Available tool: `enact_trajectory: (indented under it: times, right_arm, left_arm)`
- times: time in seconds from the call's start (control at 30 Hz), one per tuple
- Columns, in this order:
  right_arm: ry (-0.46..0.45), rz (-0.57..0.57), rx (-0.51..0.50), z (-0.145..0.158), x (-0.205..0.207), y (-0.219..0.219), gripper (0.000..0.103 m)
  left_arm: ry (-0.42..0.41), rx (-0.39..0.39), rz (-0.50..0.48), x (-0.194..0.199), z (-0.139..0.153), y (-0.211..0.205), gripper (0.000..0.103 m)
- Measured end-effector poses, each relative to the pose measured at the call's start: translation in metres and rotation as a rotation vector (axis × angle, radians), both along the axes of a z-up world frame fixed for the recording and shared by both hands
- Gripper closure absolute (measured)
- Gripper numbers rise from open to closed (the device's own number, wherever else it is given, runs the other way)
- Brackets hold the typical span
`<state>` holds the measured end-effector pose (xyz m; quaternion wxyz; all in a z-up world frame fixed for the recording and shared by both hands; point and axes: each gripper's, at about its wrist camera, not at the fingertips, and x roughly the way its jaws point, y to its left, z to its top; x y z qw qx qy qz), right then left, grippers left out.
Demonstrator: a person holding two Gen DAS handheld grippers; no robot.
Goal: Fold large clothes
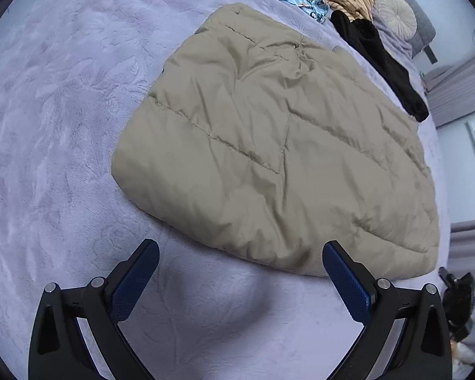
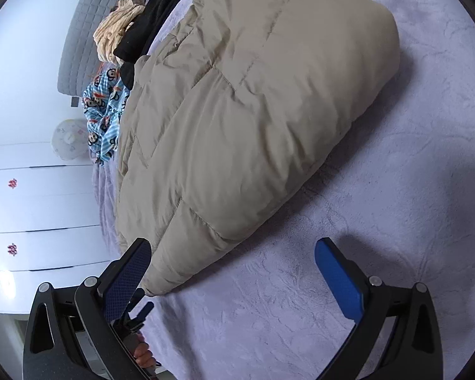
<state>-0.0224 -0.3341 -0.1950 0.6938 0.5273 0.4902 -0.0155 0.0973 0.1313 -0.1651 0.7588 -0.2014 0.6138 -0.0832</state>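
Step in hand, by judgement: releasing and checking. Lying folded into a thick, puffy block on the lilac bedcover [image 1: 47, 126]: the beige padded coat [image 1: 269, 145], roughly mid-bed, quilting seams up, no sleeve or hood showing loose in either view.

Left gripper [image 1: 240, 266]: hovering just short of the coat's near edge, fingers [image 1: 136, 281] spread fully apart, gripping nothing, only bedcover lying between them.

Right gripper [image 2: 232, 269]: hovering at the coat's near corner, fingers [image 2: 335, 281] likewise spread wide, clamping nothing. Left-hand finger of this pair sitting just beside the corner of the coat; touching or not, cannot tell.

Next move, by judgement: either pressing the bulging top flat to expel trapped air, or taking both near corners for one more fold. Either option calling for pads closing on the full thickness of fabric, not on the outer shell alone, since slippery quilted cloth tends to spring open.

Risk: folded block puffing up and unrolling once left alone.

Containers: none in view. Lying loose in a heap near the headboard [image 2: 79, 31], beyond the coat: a black garment [image 1: 383, 63], a blue printed cloth [image 2: 106, 110], a tan knit [image 2: 117, 28]. A round cushion [image 1: 395, 15] resting by the headboard.
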Motion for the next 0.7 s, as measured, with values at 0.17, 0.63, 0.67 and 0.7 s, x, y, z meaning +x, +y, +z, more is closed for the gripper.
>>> enact_trajectory:
  times: [0.17, 0.63, 0.67, 0.7]
  right_arm:
    - [-0.017, -0.029, 0.047, -0.009, -0.002, -0.005, 0.0]
    - [-0.059, -0.072, 0.197, -0.046, 0.042, -0.01, 0.0]
    - [-0.066, -0.078, 0.211, -0.049, 0.046, -0.01, 0.0]
    - [-0.079, -0.085, 0.224, -0.049, 0.051, -0.011, 0.0]
  left_arm:
    - [0.03, -0.164, 0.015, -0.002, -0.011, 0.004, 0.0]
    - [-0.002, -0.307, 0.157, 0.041, -0.043, -0.002, 0.0]
    - [-0.013, -0.309, 0.168, 0.044, -0.042, -0.003, 0.0]
    - [-0.019, -0.307, 0.176, 0.048, -0.042, -0.003, 0.0]
